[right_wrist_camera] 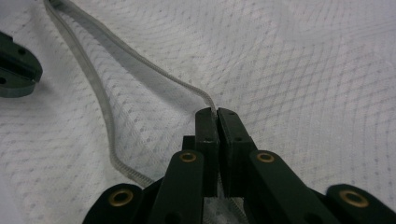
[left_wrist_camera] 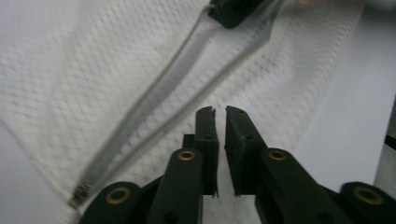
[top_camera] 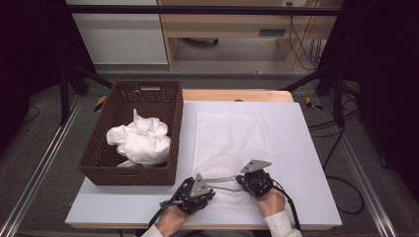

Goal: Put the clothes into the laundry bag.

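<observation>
White mesh zippered laundry bag lies flat on the pale grey counter, just right of the dark brown woven basket that holds a crumpled white cloth. The bag's near edge carries the grey zipper, now gaping open in a long loop. Right tongs are closed tight on one edge of the zipper tape at the bag's near right part; the tape runs straight into the pinched tips. Left tongs hover at the bag's near left part with jaws nearly together, a thin slit between them and nothing in it; mesh lies beneath but I cannot see it pinched. Judged step: opening the bag's mouth, one lip secured, the other not yet taken. Next move likely calls for the left tongs to part a little, settle onto the opposite zipper lip and pinch a single layer, then both to draw apart gently so the mouth widens without dragging the bag off the counter.
</observation>
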